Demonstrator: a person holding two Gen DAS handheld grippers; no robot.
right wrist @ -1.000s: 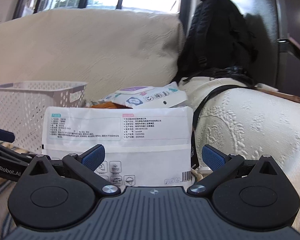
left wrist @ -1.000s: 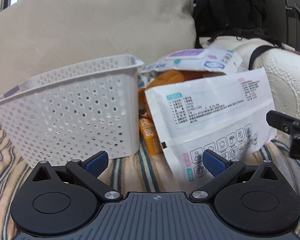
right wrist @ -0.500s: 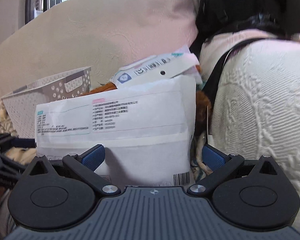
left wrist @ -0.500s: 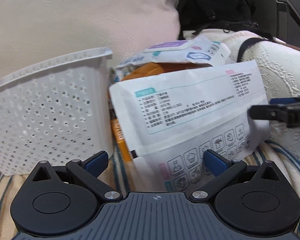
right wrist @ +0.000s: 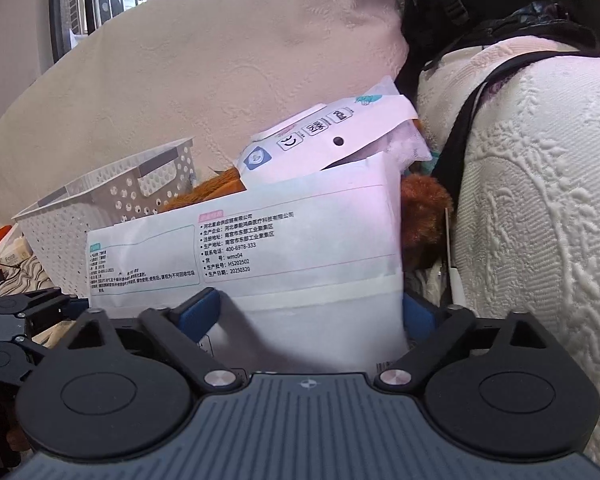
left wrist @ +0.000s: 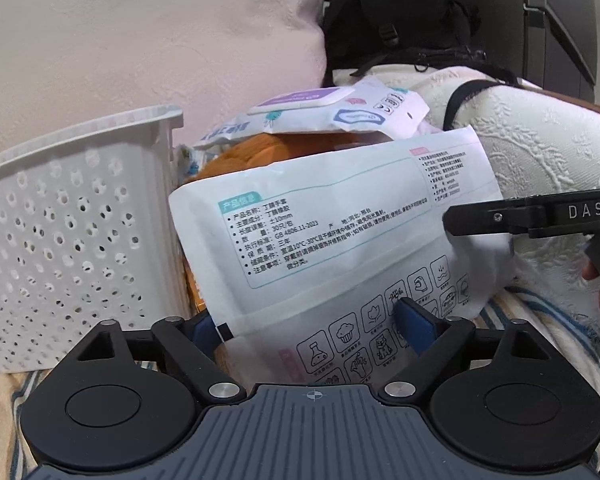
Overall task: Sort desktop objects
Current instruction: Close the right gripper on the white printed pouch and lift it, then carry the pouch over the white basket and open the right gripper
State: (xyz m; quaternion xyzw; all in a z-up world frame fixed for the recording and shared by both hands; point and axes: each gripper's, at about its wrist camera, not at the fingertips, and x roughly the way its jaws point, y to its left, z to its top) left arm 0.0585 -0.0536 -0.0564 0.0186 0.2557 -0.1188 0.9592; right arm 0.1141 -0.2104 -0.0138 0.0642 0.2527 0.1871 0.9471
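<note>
Both blue fingers (left wrist: 414, 322) of the left gripper (left wrist: 312, 326) stand wide, and its jaws have just been closing a little; the white glove pouch (left wrist: 340, 232) sits between them, but whether the pads already press on it I cannot tell. With the right gripper (right wrist: 310, 314) it is the same: jaws wide, just been closing, the pouch's other end (right wrist: 300, 248) between its blue fingers (right wrist: 198, 314), contact unclear.

On the pouch a teal label reads "产品信息", with lines such as "30只/包" and "GB 4806.11-2023". In the right wrist view one can read "400-6978-333", "wmz04", "HS202502" and "20250320". Small pictograms run along its lower part.

Beyond the fingers, a wet-wipe pack (left wrist: 340, 114) with a purple lid lies on top of an orange plush thing (left wrist: 268, 150). Left of the left fingers stands a white perforated basket (left wrist: 60, 232). At the right of the left view the other gripper's black arm is marked "DAS". Behind all is a cream cushion (left wrist: 140, 48) and a black backpack (left wrist: 412, 8).
</note>
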